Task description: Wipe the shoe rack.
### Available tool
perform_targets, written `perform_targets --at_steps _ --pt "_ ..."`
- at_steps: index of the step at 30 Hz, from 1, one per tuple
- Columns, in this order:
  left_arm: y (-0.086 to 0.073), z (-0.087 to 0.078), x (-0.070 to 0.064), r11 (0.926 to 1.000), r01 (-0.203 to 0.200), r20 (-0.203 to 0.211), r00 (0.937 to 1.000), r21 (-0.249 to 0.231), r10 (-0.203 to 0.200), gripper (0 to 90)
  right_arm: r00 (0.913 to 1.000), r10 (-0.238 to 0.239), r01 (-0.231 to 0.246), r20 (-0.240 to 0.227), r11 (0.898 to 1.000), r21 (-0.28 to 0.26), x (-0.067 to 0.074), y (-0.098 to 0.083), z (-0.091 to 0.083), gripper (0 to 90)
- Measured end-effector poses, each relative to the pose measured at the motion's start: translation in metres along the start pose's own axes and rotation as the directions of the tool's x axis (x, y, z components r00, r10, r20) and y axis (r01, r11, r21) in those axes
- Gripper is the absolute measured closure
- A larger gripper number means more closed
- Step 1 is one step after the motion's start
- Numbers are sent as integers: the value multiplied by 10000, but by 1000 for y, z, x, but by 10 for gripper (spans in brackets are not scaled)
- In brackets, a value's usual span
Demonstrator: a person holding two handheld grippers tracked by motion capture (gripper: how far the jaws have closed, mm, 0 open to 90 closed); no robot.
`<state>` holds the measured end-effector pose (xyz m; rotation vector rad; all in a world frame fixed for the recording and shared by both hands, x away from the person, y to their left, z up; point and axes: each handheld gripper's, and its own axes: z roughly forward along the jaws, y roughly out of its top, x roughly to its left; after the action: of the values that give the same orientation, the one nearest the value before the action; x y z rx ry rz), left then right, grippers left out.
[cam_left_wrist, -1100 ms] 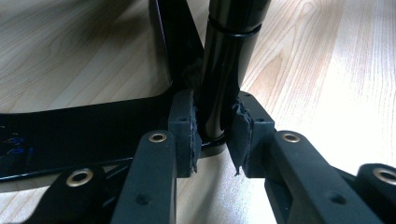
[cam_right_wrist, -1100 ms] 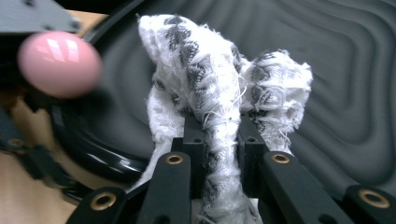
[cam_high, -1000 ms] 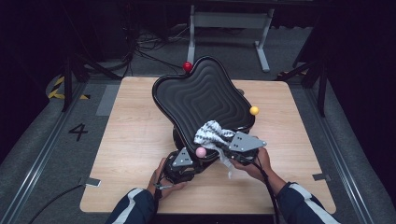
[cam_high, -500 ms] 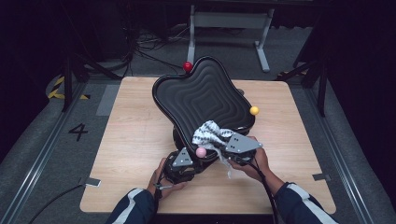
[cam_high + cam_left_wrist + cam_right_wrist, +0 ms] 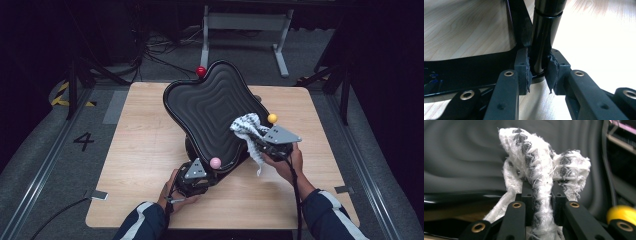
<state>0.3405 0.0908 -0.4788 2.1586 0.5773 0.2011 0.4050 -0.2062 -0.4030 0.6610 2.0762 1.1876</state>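
High view: the left hand-held gripper (image 5: 200,176) clamps the black post (image 5: 543,37); the right hand-held gripper (image 5: 260,142) pinches the patterned cloth (image 5: 247,127).

The high view looks forward and down from above the person's side of the bench (image 5: 150,150), far enough back to take in the whole wooden top, the floor around it and both forearms at the bottom edge. The left gripper view sits low, just above the benchtop, and looks along the left tool (image 5: 537,75) from very near at a black post (image 5: 544,37) of the stand. The right gripper view looks along the right tool (image 5: 541,202), close up, at the patterned cloth (image 5: 536,167) before the ribbed black panel (image 5: 461,152). Panel (image 5: 210,110) and cloth (image 5: 247,127) also appear in the high view, as do the left tool (image 5: 197,177) and right tool (image 5: 272,145).
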Motion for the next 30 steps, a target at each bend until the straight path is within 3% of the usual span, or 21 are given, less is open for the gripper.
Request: perform_targets --at_steps 11,18,30 --pt "0 0 0 10000 57 -41 10000 15 -57 720 9964 124 -144 838 9996 227 -27 -13 -8 781" --pt "0 0 1 10000 64 -16 10000 10 -64 719 9962 327 -346 804 9992 221 -28 -13 -7 784" --pt "0 0 0 9999 117 -113 9999 17 -116 717 9990 137 -130 -430 9998 176 -5 1 -2 785"
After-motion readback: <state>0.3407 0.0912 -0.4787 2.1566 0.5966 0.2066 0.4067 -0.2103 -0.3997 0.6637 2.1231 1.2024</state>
